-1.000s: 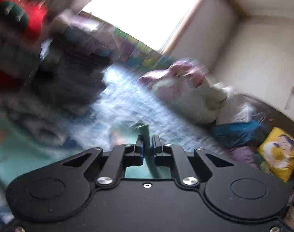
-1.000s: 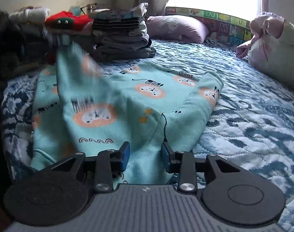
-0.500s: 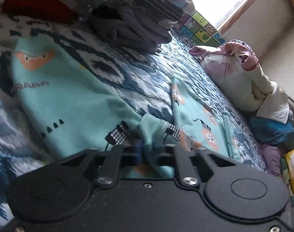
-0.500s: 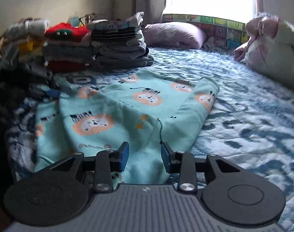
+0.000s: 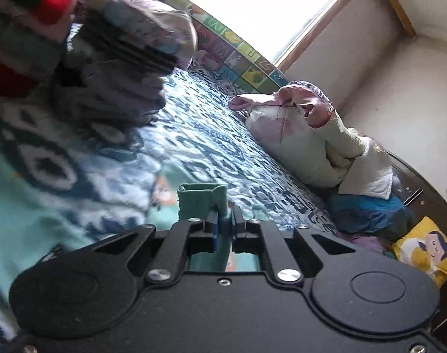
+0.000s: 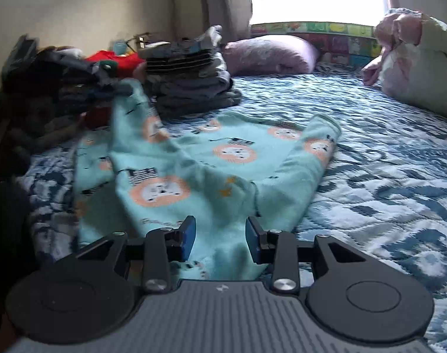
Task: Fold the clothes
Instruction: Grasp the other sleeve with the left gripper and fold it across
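Now the sleeve is pinched and lifted up.

The left gripper is clenched tight on the cuff of the blue-green lion top, which lies spread on the blue quilt of the bed. That sleeve hangs up in the air, near the stack of folded clothes. The right gripper sits low over the near edge of the top with its claws apart. Cloth lies between them, but I think they are not pressing on it. Only a little bit of cuff is held, so a quick pull could make it slip out and the sleeve would flop down crooked. With nothing holding the near edge down, the whole top may slide and bunch up. The raised sleeve could also bump the stack and knock it over.
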